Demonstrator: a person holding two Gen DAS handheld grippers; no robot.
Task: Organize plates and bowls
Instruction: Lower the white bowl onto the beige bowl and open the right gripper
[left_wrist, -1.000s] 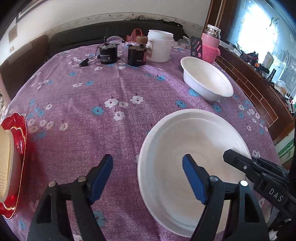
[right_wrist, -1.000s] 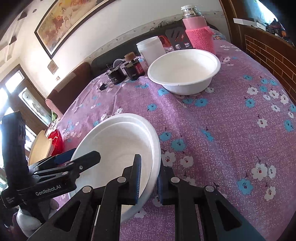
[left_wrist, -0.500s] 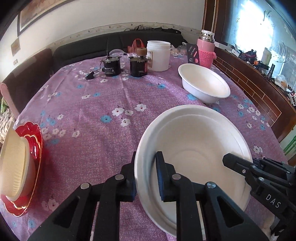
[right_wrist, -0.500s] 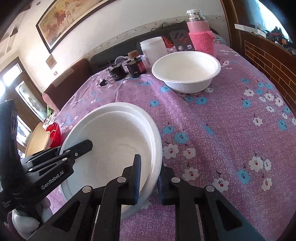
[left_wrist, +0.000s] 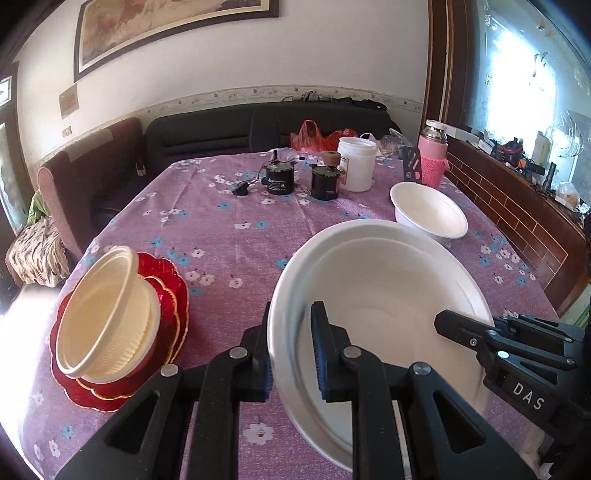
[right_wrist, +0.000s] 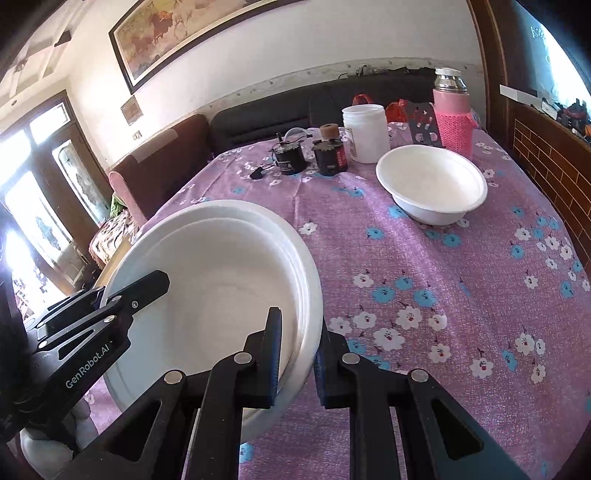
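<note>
A large white bowl (left_wrist: 384, 295) is held above the purple flowered table, gripped on both sides. My left gripper (left_wrist: 291, 354) is shut on its left rim. My right gripper (right_wrist: 297, 354) is shut on its right rim; the bowl (right_wrist: 214, 280) fills the lower left of that view. A smaller white bowl (left_wrist: 428, 214) stands on the table at the far right and also shows in the right wrist view (right_wrist: 432, 188). At the left, cream bowls (left_wrist: 107, 314) sit stacked on red plates (left_wrist: 170, 295).
At the table's far end stand two dark cans (left_wrist: 280, 179), a white jar (left_wrist: 356, 164), a pink flask (left_wrist: 432, 155) and a black grater-like piece (right_wrist: 423, 125). A sofa (left_wrist: 258, 125) runs behind. A brick ledge (left_wrist: 517, 214) borders the right side.
My left gripper closed on the big bowl's left rim. Both grippers then lifted the bowl off the table; the views rose and now show the cream bowls and red plates fully.
</note>
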